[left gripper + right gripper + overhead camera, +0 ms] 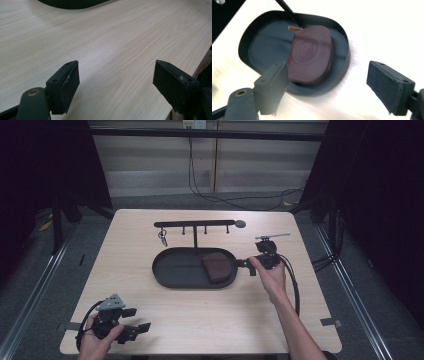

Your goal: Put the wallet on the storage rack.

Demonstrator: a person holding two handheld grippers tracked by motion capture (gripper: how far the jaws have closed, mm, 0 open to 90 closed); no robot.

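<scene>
Table [200,315]: one tray [175,270] (one pouch [216,267])

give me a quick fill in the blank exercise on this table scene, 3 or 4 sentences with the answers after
1. The brown pouch lies in the black ____.
2. The keys hang from the rack's ____ end in the high view.
3. The jaws of the left gripper stand ____.
4. The right gripper is beside the tray's ____ end in the high view.

Answers: tray; left; open; right
</scene>
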